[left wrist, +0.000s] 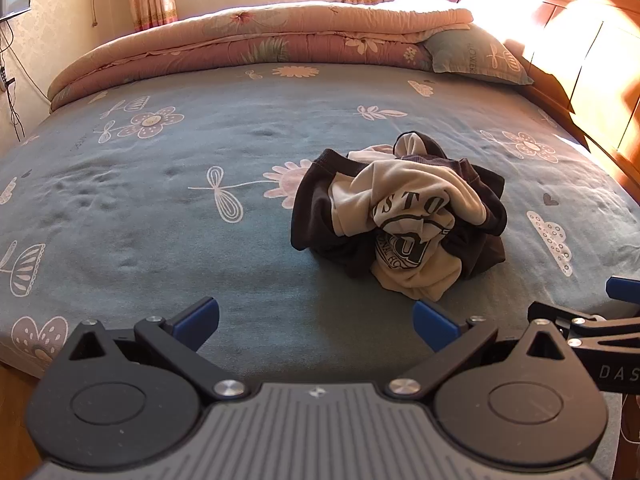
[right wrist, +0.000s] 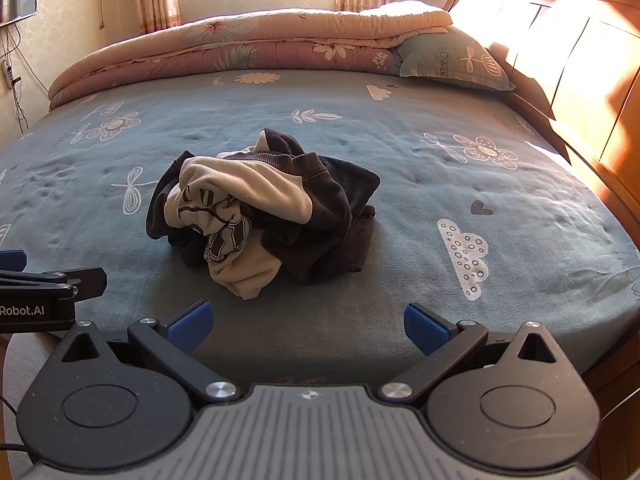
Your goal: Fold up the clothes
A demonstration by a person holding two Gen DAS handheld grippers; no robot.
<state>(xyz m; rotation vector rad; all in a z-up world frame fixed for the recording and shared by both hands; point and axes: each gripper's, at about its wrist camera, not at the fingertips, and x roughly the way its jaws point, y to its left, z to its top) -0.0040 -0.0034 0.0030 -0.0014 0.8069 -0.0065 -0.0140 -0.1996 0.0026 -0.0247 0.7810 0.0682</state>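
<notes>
From the left wrist, the left gripper (left wrist: 316, 324) is seen with its jaws spread wide and nothing between them. A crumpled shirt (left wrist: 400, 216), dark brown and cream with printed letters, is heaped on the soft blue flowered bed sheet (left wrist: 200, 240), ahead and to the right.

From the right wrist, the right gripper (right wrist: 306, 322) is also held wide apart and empty. The shirt (right wrist: 260, 212) is found ahead, slightly left.

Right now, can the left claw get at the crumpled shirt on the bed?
Probably yes. The left claw is open, and only bare bedsheet lies between it and the crumpled shirt, ahead and slightly right.
</notes>
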